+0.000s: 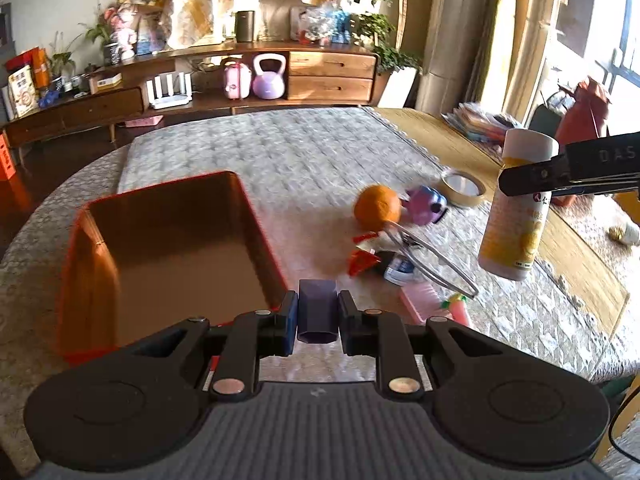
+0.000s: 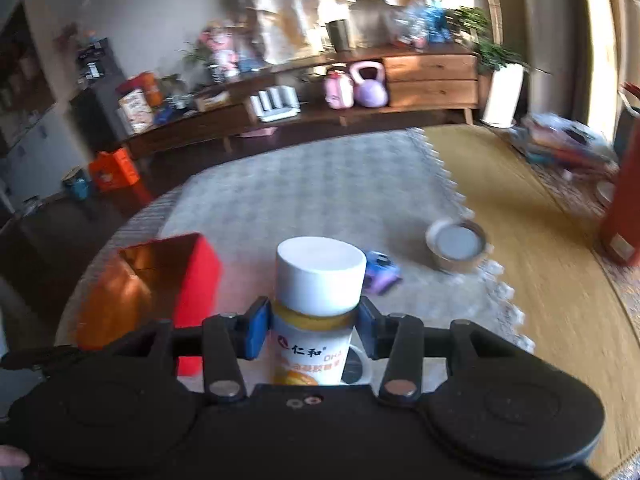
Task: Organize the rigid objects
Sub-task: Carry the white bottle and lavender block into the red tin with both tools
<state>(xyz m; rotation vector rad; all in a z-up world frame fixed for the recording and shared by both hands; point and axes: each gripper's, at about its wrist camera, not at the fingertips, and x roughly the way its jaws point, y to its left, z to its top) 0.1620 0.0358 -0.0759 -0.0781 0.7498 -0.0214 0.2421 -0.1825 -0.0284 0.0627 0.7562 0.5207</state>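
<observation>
Both claws are carrying: left claw clenching a purple block, right claw gripping a supplement bottle; next, lowering each into the red box at ten o'clock.

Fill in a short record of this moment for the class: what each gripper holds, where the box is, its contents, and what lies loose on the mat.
left gripper: shut on a small dark purple block
right gripper: shut on a white-capped yellow bottle, held above the mat
box: red, open-topped, left on the mat; visible floor bare
loose on the mat: orange, purple toy, tape roll, metal tongs, red wrappers
</observation>
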